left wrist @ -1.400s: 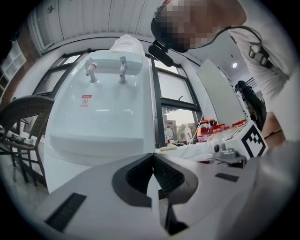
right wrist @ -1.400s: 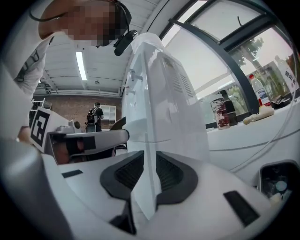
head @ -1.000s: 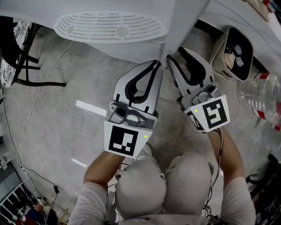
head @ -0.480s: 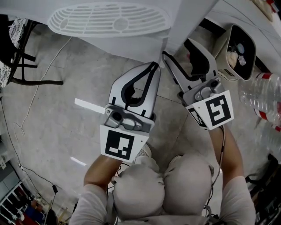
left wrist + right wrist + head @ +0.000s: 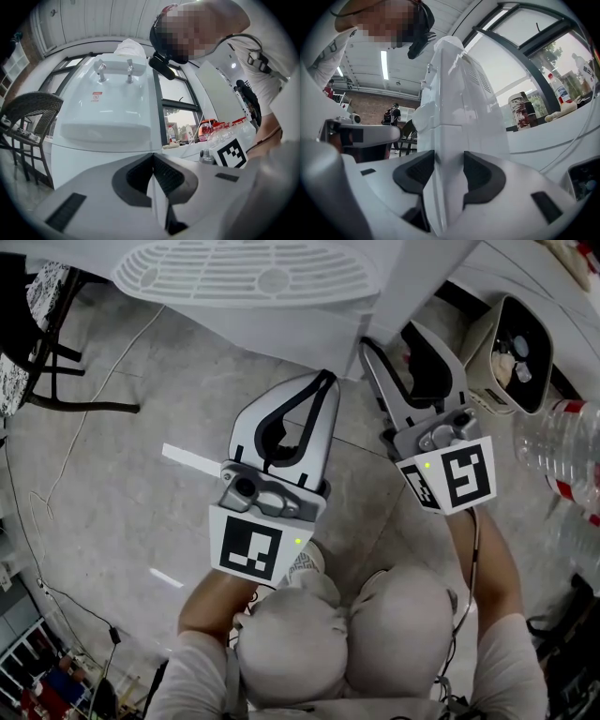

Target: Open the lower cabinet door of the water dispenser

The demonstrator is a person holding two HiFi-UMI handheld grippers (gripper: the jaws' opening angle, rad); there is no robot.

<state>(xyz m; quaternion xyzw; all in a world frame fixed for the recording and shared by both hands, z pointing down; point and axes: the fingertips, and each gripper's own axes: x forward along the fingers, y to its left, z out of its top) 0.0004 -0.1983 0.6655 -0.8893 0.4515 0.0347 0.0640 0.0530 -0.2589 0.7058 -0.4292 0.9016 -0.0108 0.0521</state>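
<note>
The white water dispenser [image 5: 309, 334] fills the top of the head view, with its drip grille [image 5: 248, 279] at the front. My right gripper [image 5: 390, 336] is level at the cabinet's right front corner. Its jaws have just opened wide and eased in a little, and they remain open. The white corner edge [image 5: 447, 136] of the lower cabinet stands between the pads [image 5: 480, 176] of the right gripper [image 5: 449, 164]. My left gripper [image 5: 326, 381] is shut on nothing, just short of the cabinet front [image 5: 93, 157]; its pads [image 5: 164, 173] meet at the left gripper [image 5: 152, 161].
An open bin [image 5: 511, 343] with rubbish stands to the right, with clear plastic bottles [image 5: 562, 456] beside it. A black chair [image 5: 37, 343] and a loose cable [image 5: 56, 502] are on the left. A white strip [image 5: 192, 461] lies on the tiled floor. The person's knees [image 5: 347, 634] are below.
The right gripper's jaws stand wider than a second ago and now straddle the cabinet's corner. The left gripper has hardly moved and stays shut.
</note>
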